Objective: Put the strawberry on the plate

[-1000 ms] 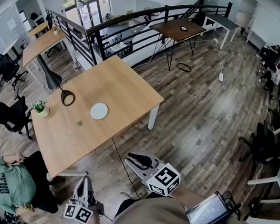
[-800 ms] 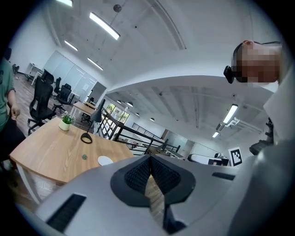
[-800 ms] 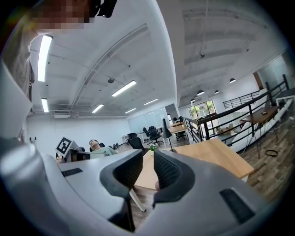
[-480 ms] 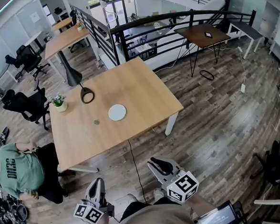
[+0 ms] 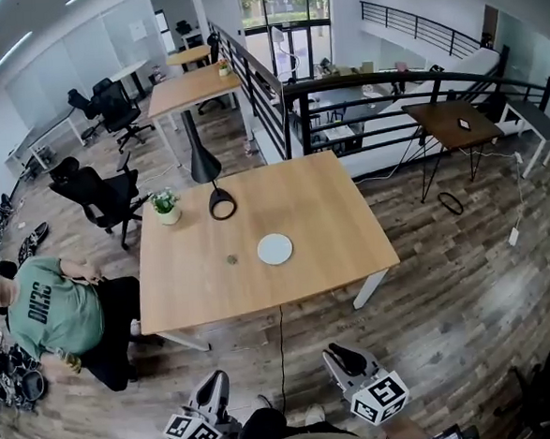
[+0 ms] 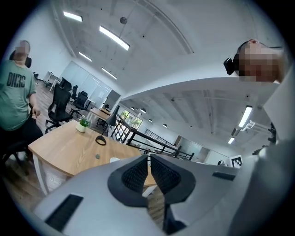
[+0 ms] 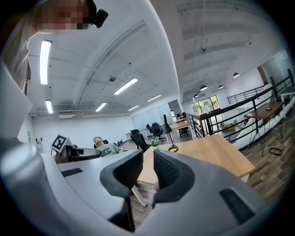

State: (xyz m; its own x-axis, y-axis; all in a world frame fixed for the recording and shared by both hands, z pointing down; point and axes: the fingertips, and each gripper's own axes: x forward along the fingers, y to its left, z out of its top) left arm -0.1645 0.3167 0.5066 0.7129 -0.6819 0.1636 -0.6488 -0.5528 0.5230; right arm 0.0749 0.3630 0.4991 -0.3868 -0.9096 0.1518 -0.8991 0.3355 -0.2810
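Note:
A round white plate (image 5: 275,249) lies near the middle of the wooden table (image 5: 352,246). A small dull object (image 5: 231,259) sits just to its left, too small to make out; it may be the strawberry. Both show faintly in the left gripper view: the plate (image 6: 114,160) and the small object (image 6: 97,156). My left gripper (image 5: 214,383) and right gripper (image 5: 340,354) hang over the wooden floor, well short of the table's near edge. Both are shut with nothing between the jaws, as the left gripper view (image 6: 148,159) and right gripper view (image 7: 148,156) show.
A black desk lamp (image 5: 214,181) and a small potted plant (image 5: 165,206) stand at the table's far left. A person in a green shirt (image 5: 51,314) crouches left of the table. A cable (image 5: 282,349) runs down from the table's front edge. Black railing (image 5: 371,113) stands behind.
The view has swung so the table sits more central and farther up the frame. Both grippers have dropped toward the bottom edge and stay shut and empty.

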